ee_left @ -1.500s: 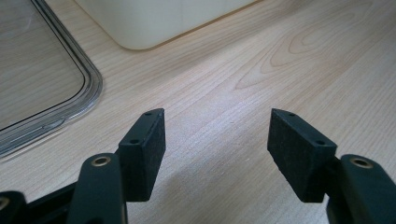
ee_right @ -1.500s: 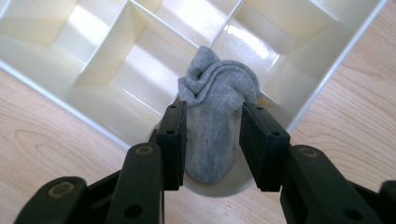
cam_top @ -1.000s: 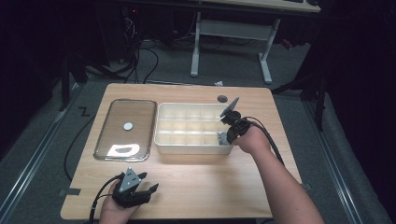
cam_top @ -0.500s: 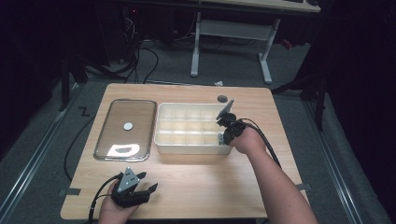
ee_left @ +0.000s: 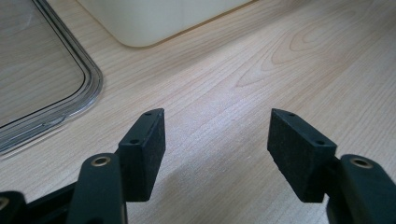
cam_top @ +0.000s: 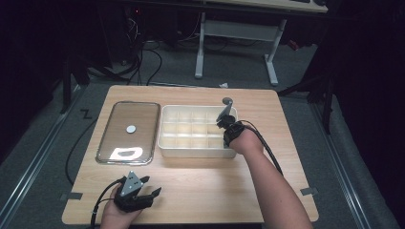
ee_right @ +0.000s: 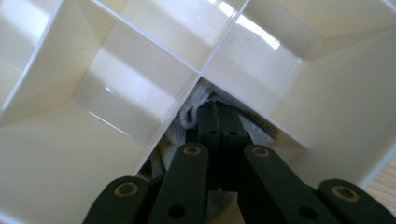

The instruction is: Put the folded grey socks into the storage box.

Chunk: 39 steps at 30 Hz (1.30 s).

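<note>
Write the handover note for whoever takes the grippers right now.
Right gripper: jaws shut on grey cloth, down in a near-right compartment of the white divided box.
Left gripper: open, holding nothing, low over the table at the near-left edge.
Clear lid lies left of the box.
Done: cloth reached the compartment.
Left: release it, withdraw; perhaps fit the lid.

High view looks down; gripper views sit close; all share the divided box.
</note>
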### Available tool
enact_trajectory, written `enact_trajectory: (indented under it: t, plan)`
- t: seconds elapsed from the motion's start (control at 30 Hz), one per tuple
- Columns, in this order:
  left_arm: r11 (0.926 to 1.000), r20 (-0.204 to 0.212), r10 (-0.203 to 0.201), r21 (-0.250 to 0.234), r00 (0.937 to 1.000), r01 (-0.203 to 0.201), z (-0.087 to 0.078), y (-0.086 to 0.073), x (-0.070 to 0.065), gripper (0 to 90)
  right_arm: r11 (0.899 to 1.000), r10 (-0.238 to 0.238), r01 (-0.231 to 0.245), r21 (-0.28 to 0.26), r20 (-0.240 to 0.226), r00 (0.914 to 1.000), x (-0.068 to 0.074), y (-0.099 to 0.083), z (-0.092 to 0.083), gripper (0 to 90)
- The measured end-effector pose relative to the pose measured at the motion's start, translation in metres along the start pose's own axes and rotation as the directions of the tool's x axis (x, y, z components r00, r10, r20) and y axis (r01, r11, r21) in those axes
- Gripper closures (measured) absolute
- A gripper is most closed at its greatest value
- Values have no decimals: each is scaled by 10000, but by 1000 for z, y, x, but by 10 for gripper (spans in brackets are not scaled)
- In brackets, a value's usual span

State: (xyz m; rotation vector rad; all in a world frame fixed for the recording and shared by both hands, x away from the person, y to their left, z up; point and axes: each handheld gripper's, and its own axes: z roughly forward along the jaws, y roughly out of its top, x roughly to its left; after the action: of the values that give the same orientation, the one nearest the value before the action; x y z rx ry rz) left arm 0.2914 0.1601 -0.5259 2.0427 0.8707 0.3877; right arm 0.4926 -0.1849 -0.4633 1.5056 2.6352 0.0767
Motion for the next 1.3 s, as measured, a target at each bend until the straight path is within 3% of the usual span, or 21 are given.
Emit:
enact_trajectory:
  t: [0.13,0.2,0.27,0.47,0.53,0.6,0.67,0.7,0.8,0.87,0.9,1.0,1.1,1.2,1.27,1.3]
  plan:
    - [10000,28,3,-2,10000,-3,0,1,1,376,9999,80,-81,-79,-27,10000,-1,-1,-1,891]
    - [10000,40,5,1,10000,-5,1,1,1,376,9996,224,-223,-198,54,9997,-1,-4,-7,813]
    - [10000,22,33,3,10000,-33,1,2,1,376,9990,157,-155,-408,48,9999,-3,-7,-12,799]
    - [10000,50,73,23,10000,-73,1,1,-1,376,9825,330,-299,-1841,136,9994,-10,-29,-35,729]
    - [10000,36,78,49,10000,-78,0,1,-1,377,9747,376,-384,-2203,-77,9993,-11,-38,-40,703]
    - [10000,72,17,60,10000,-18,0,1,-1,375,9587,392,-596,-2781,-784,9961,-11,-48,-44,687]
    - [10000,100,-69,2,9999,69,-1,1,0,375,9468,313,-618,-3159,-1009,9944,-10,-55,-48,684]
    - [10000,56,-40,17,10000,40,-1,1,0,373,9353,230,-591,-3488,-1067,9940,-8,-60,-51,678]
    - [9999,-10,98,32,10000,-98,0,2,-1,371,9170,302,-527,-3953,-630,9976,-4,-71,-57,637]
    - [9999,-27,121,-1,9999,-121,-1,3,-1,374,8988,505,-802,-4309,-798,9955,-3,-77,-58,645]
    - [9999,-18,117,-9,9999,-117,0,3,-1,374,8947,635,-979,-4358,-928,9937,-3,-80,-58,643]
    - [9999,-27,122,12,9999,-121,1,4,-2,373,8838,600,-778,-4613,-532,9968,0,-87,-57,637]
    - [9999,24,76,-94,10000,-76,2,5,-1,365,8707,627,-774,-4857,-465,9969,3,-95,-57,635]
    - [9999,83,21,-165,10000,-20,3,6,-2,358,8495,648,-880,-5203,-627,9959,4,-104,-58,617]
    - [9997,79,-44,-241,10000,46,4,7,-3,356,8445,632,-695,-5310,-302,9975,6,-109,-59,589]
    - [9997,55,-16,-227,10000,17,4,7,-3,356,8356,634,-659,-5454,-234,9977,7,-112,-59,582]
